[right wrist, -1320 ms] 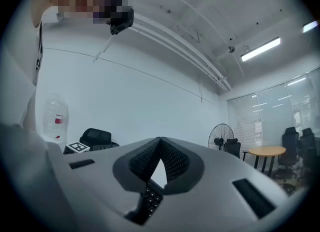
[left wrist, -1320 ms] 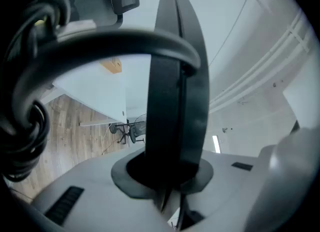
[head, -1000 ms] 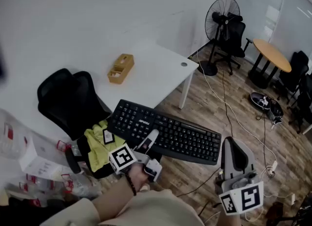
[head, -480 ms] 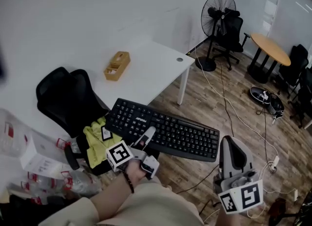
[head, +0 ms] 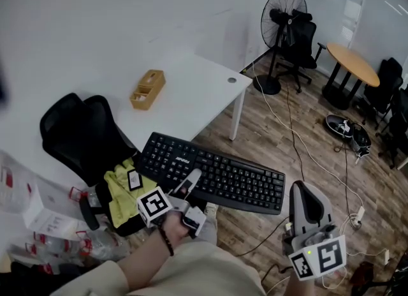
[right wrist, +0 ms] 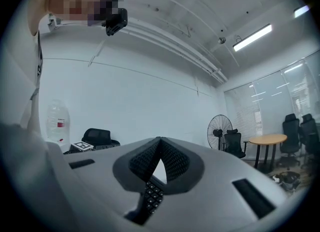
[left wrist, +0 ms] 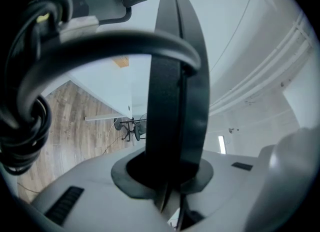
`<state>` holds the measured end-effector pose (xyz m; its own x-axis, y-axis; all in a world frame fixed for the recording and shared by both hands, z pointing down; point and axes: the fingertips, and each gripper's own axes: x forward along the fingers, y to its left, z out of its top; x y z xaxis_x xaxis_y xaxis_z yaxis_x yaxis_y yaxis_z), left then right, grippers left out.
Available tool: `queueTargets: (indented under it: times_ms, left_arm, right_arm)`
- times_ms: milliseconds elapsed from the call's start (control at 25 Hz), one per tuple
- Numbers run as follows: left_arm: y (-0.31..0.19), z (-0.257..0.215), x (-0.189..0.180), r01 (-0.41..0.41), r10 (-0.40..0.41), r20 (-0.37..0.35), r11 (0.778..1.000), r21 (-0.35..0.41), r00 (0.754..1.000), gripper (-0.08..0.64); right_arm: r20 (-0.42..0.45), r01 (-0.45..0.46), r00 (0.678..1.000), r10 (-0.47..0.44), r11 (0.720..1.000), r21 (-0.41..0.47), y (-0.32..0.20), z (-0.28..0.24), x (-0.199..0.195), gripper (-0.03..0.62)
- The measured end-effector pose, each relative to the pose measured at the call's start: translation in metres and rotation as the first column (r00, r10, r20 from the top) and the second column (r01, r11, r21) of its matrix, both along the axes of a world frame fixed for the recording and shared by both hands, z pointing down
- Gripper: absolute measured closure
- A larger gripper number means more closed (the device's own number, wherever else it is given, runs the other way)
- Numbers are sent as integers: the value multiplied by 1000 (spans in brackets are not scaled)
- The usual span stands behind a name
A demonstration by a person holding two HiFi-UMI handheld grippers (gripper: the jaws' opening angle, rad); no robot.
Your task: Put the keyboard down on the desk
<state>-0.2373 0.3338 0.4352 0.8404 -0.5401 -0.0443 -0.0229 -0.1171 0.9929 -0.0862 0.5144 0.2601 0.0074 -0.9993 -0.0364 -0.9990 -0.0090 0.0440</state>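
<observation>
Across the lower right of the head view runs a wooden floor (head: 280, 154), strewn with loose cords. A white desk (head: 197, 97) stands against the wall at upper middle. A black office chair (head: 76, 135) sits just in front of its left end, with a yellow-green cloth (head: 124, 189) heaped on the seat. Farther back on the right are a round wooden table (head: 354, 65) and a standing fan (head: 278, 11). The black keyboard (head: 217, 173) is not on the desk. It is held level in front of the desk's near edge, over the floor and just right of the chair, keys facing up. The left gripper (head: 193, 178) holds it by the near long edge, towards the keyboard's left half. In the left gripper view the jaws are clamped on that dark edge, seen end-on, and a black cable (left wrist: 30, 101) loops at the left. The right gripper (head: 306, 189) hangs apart at lower right, below the keyboard's right end and not touching it. Its jaw tips meet with nothing between them, and a few keys show through the gap below the tips. A small tan box (head: 147, 88) rests on the desk's left part.
</observation>
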Motion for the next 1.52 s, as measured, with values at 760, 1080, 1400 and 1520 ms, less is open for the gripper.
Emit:
queueTargets:
  times_ms: [760,1080,1400,1520]
  left_arm:
    - [-199,15,119,-52,55,40,997,-56,998,472]
    - [-298,7,157,-74,74,-1,996,-58,997,472]
    - [-351,21,173,-38,39,11,995,-94,999,472]
    - [-367,29,182,-21,24,25,994,-108,999,472]
  right_arm:
    - [6,1,1000,0,998,-62,-213,3,102,568]
    - [-6,20,1000,-21,998,-62,-321,-5,128,568]
    - [6,11,1000,-10,995,-96,-368,7,157,568]
    - [23,15,1000,-13,994,-106,-384,17,174,568]
